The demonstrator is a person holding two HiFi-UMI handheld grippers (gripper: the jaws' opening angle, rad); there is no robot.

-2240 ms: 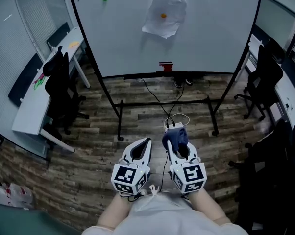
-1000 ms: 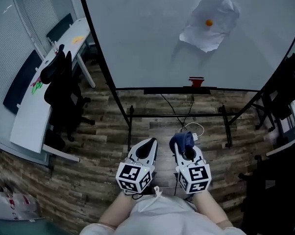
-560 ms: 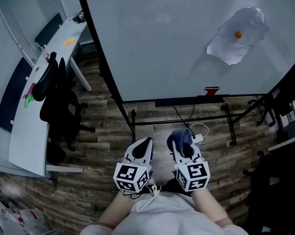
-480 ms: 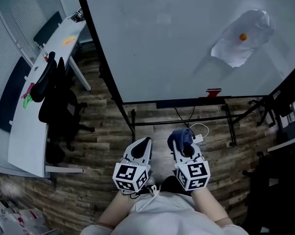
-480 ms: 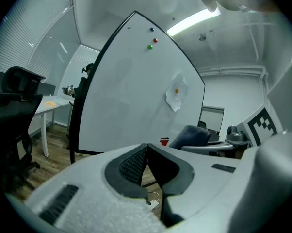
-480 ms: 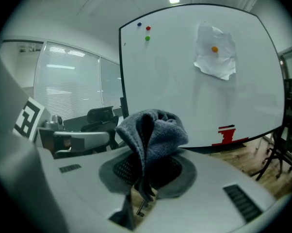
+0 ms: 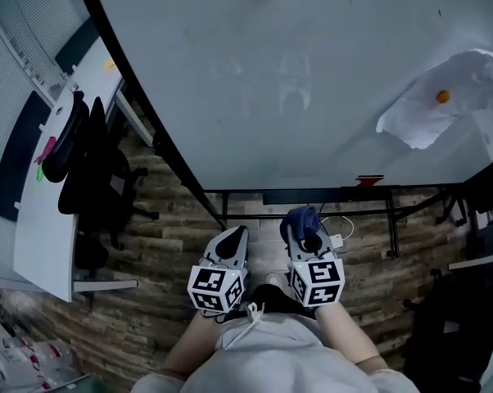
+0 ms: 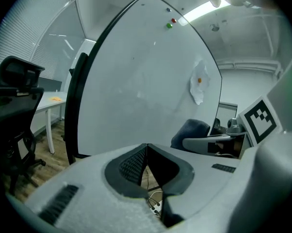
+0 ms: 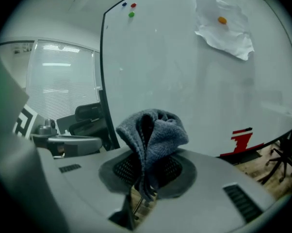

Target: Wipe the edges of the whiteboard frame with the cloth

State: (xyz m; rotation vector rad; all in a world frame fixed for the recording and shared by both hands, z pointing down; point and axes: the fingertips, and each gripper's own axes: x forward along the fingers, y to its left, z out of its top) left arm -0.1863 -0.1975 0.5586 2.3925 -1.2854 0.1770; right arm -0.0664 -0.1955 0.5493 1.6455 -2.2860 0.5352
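Note:
A big whiteboard (image 7: 296, 80) on a black wheeled stand fills the upper head view; its black frame (image 7: 140, 121) runs down the left edge and along the bottom. My right gripper (image 7: 300, 223) is shut on a bunched blue-grey cloth (image 7: 302, 219), which sticks up between the jaws (image 9: 153, 135) in the right gripper view. Beside it my left gripper (image 7: 237, 237) is shut with nothing in it (image 8: 146, 152). Both grippers hang low in front of the person, short of the board's bottom edge.
A crumpled paper (image 7: 439, 101) is pinned to the board by an orange magnet (image 7: 443, 97). A red eraser (image 7: 369, 180) sits on the board's tray. A white desk (image 7: 42, 211) and black office chair (image 7: 87, 170) stand at the left. Cables and a power strip (image 7: 338, 240) lie on the wood floor.
The view has shifted left and closer to the board, so the paper and board frame slid right and up. Both grippers keep their pose, with the cloth still held.

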